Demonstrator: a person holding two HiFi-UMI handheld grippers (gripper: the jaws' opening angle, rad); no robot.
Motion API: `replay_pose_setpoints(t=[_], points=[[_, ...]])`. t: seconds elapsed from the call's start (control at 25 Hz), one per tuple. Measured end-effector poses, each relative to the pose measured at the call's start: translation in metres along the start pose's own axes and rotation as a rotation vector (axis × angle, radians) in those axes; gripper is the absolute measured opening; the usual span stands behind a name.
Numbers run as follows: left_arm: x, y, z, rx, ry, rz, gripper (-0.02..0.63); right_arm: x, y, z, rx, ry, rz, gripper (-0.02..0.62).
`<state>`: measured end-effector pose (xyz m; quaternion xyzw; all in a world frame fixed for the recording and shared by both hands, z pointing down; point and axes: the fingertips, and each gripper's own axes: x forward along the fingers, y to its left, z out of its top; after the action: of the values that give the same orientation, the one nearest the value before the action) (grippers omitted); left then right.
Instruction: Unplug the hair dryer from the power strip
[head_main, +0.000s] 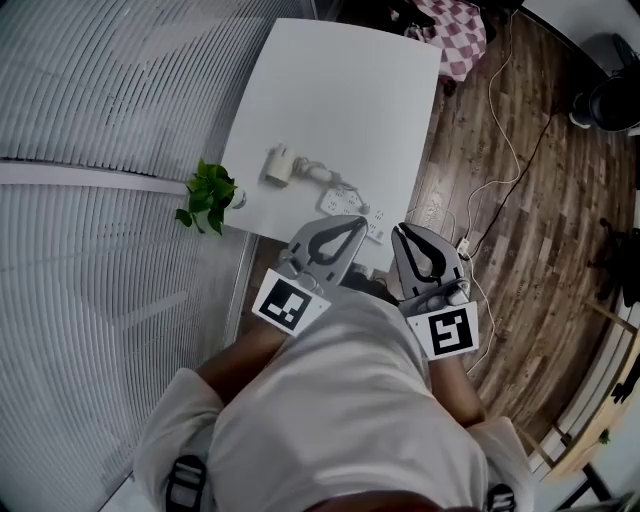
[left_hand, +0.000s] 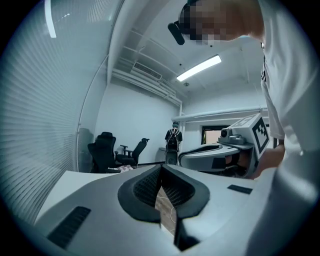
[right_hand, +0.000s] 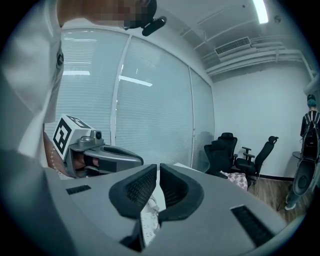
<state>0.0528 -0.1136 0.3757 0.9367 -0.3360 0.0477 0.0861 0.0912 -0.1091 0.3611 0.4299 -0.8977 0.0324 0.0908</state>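
- The white table (head_main: 340, 90) lies bare beyond the hair dryer (head_main: 279, 165) and the power strip (head_main: 338, 202); there is room to come down from above;
- A potted plant (head_main: 207, 195) at the table's left edge, near the hair dryer, narrows the left side; the blinds (head_main: 100, 110) wall it off;
- On the right, cables (head_main: 432, 212) trail over the floor (head_main: 545, 210).

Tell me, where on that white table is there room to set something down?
The far part of the white table is bare, from the hair dryer back to its far edge. The near edge is crowded: hair dryer, cord and power strip, with a potted plant beside the left corner.
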Motion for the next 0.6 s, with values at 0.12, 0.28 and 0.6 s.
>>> replay_pose_setpoints(t=[0.12,0.28,0.6], points=[[0.003,0.011,-0.030,0.015,0.058,-0.001,0.032,0.013,0.005,-0.023,-0.017,0.059,0.021,0.035],[0.006,0.023,-0.071,0.012,0.131,-0.020,0.032,0.029,0.010,-0.061,-0.024,0.149,0.039,0.035],[0.010,0.041,-0.149,0.001,0.291,-0.054,0.031,0.055,0.018,-0.140,-0.027,0.324,0.064,0.037]])
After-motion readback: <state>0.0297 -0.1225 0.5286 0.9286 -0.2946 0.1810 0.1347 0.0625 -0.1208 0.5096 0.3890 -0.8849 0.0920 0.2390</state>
